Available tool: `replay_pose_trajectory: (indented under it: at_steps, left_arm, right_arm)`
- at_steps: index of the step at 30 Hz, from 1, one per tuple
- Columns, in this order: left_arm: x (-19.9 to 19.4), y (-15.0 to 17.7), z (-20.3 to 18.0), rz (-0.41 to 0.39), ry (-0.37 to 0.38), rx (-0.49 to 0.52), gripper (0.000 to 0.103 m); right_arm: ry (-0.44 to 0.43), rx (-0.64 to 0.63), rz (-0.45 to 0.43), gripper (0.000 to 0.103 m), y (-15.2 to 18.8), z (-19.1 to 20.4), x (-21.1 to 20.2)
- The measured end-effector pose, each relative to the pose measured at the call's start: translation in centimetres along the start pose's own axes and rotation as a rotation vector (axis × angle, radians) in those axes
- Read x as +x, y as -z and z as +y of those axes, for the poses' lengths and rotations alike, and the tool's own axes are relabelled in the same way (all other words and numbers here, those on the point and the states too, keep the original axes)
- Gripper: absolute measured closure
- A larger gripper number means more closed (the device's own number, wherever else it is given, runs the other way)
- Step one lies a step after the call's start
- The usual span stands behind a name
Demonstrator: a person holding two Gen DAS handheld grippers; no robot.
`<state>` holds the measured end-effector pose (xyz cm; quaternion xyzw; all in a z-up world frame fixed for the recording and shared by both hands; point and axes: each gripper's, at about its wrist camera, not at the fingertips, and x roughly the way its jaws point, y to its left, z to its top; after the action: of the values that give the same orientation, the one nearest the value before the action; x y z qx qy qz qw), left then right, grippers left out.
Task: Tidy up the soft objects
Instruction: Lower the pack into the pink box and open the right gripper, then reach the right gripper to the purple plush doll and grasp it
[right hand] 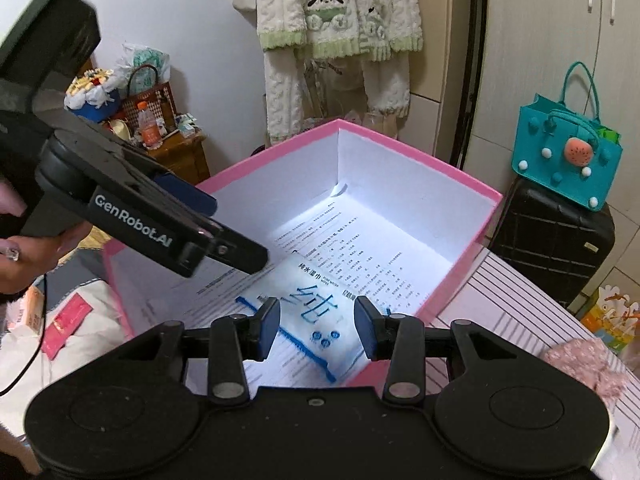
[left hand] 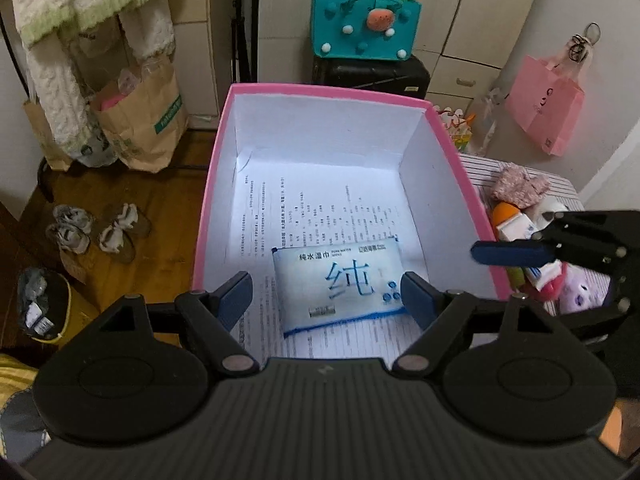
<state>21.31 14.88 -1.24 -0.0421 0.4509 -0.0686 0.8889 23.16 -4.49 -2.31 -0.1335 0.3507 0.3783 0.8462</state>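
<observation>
- Sitting on the striped surface (right hand: pixel 516 304), the pink box (left hand: pixel 452 136) was the biggest thing there, its open top turned up, to my eye so that soft things could be dropped straight in; printed sheets (left hand: pixel 320 208) lined its floor.
- Lying flat on those sheets near the closest wall was the wet-wipes pack (left hand: pixel 340 284), apparently already put away, with nothing pressing on it.
- Over the pack hung the left gripper (left hand: pixel 326 300), its jaws spread wide to either side of the pack and clear of it, which looked like a release more than a grasp.
- Beside it the right gripper (right hand: pixel 318 328) pointed down over the box's near edge, jaws narrower but empty, the pack showing in the gap below them.
- Heaped well apart from the pack, outside the box's right wall, were the other soft things (left hand: pixel 520 192): a pink knitted piece, an orange-topped item, a purple plush.
- That heap was half hidden by the right gripper's finger in the left view, so I could not count it beyond 3, and the print on the sheets was too small to read.
</observation>
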Motion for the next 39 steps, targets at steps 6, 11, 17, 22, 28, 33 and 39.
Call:
replay_pose_trajectory:
  at_steps: [6,11,17,22,28,33,39]
  left_arm:
    - [-4.3,1.5,-2.5,-0.046,0.037,0.098,0.018]
    - [-6.8,2.6,-4.4,-0.044,0.09,0.147,0.015]
    - [-8.3,4.3,-6.5,-0.051,0.096,0.191,0.015]
    - [-9.4,5.5,-8.5,-0.045,0.105,0.23,0.013]
    - [-9.9,6.6,-11.4,-0.028,0.124,0.281,0.011]
    - [-9.8,7.4,-13.6,-0.017,0.168,0.3,0.01]
    - [-8.6,7.9,-16.1,-0.009,0.223,0.318,0.01]
  right_arm:
    - [-0.022,0.043,-0.016,0.056,0.6,0.0,-4.2]
    - [-0.043,0.067,-0.031,0.053,1.6,0.5,-7.8]
    - [-0.055,0.116,-0.027,0.052,4.0,0.4,-10.5]
    - [-0.027,0.115,-0.028,0.049,5.9,0.5,-13.0]
    - [0.002,0.133,-0.036,0.045,8.1,0.2,-15.8]
    - [0.026,0.149,-0.039,0.039,10.3,-0.4,-17.7]
    - [0.077,0.163,-0.064,0.032,13.1,-1.0,-19.6]
